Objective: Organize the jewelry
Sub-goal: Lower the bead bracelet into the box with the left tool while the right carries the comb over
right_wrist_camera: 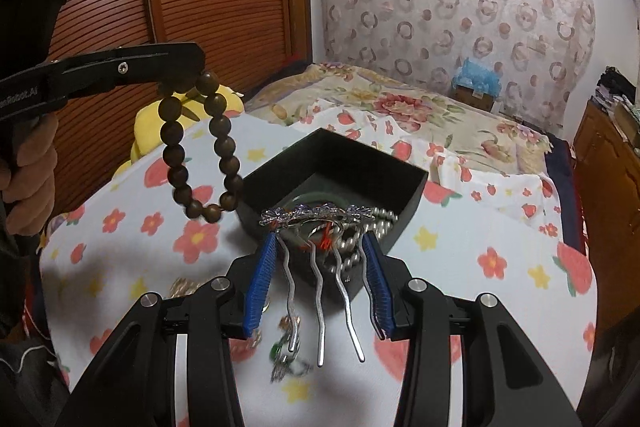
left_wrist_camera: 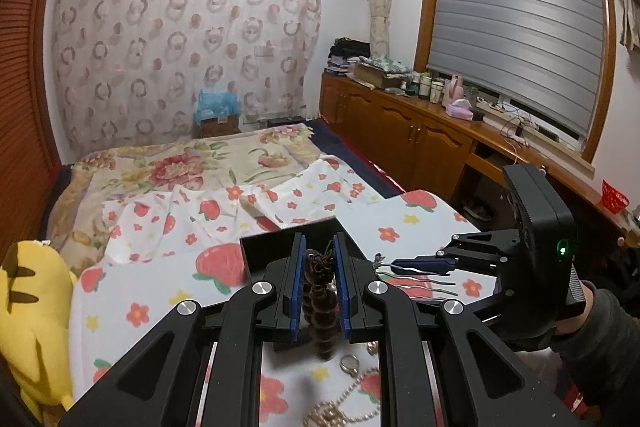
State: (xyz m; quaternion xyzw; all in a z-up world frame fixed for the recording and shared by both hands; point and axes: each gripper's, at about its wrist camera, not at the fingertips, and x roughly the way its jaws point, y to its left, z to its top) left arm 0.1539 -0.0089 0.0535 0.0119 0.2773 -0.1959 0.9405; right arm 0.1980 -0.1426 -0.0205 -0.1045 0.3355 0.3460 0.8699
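Note:
My left gripper (left_wrist_camera: 319, 247) is shut on a brown wooden bead bracelet (left_wrist_camera: 320, 311), which hangs from its tips; in the right wrist view the bracelet (right_wrist_camera: 200, 147) dangles above the table just left of the black box (right_wrist_camera: 404, 203). My right gripper (right_wrist_camera: 320, 239) is shut on a silver hair comb (right_wrist_camera: 320, 219) with several wavy prongs, held over the box's near edge; it also shows in the left wrist view (left_wrist_camera: 420, 267). The open black box (left_wrist_camera: 288, 239) holds a dark bangle and a silver bead chain (right_wrist_camera: 360, 239).
A ring (left_wrist_camera: 349, 363) and a pearl necklace with gold pendant (left_wrist_camera: 340, 411) lie on the strawberry-print cloth (right_wrist_camera: 500, 227) near me. More small jewelry (right_wrist_camera: 288, 351) lies under the comb. A yellow plush (left_wrist_camera: 28, 315) sits left; the bed lies beyond, wooden cabinets right.

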